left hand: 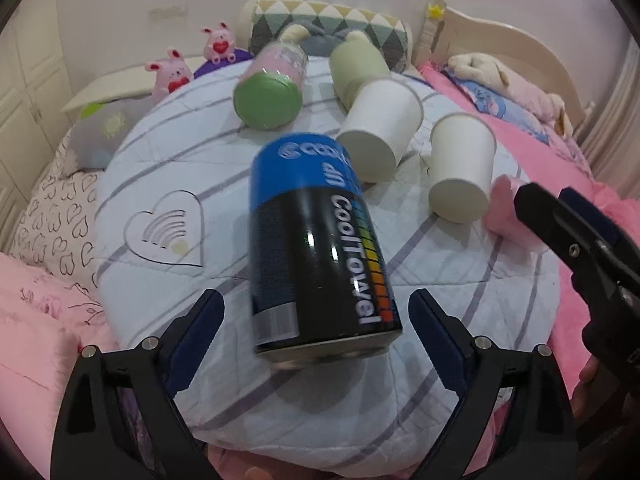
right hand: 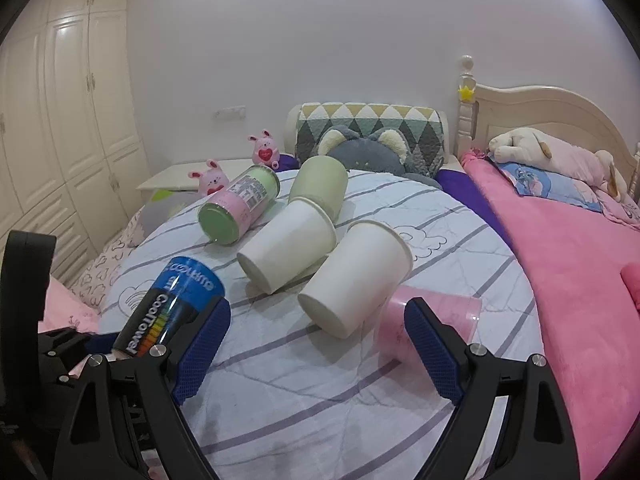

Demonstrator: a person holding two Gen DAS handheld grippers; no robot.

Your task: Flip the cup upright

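Observation:
Several cups and cans lie on their sides on a round striped cushion (left hand: 168, 168). A blue-and-black CoolTowel can (left hand: 316, 248) lies just ahead of my open, empty left gripper (left hand: 316, 320); it also shows in the right wrist view (right hand: 168, 312). Two white paper cups (right hand: 288, 246) (right hand: 356, 276), a pale green cup (right hand: 320, 184), a green-pink can (right hand: 240, 208) and a clear pink cup (right hand: 432, 320) lie there too. My right gripper (right hand: 316, 332) is open and empty, just short of the nearer white cup and the pink cup.
The cushion (right hand: 320, 380) rests on a bed with a pink blanket (right hand: 568, 280). Plush toys (right hand: 560, 156) and a patterned bolster (right hand: 372, 124) lie at the headboard. Small pink rabbit toys (right hand: 264, 150) sit at the back left. A wardrobe (right hand: 60, 120) stands on the left.

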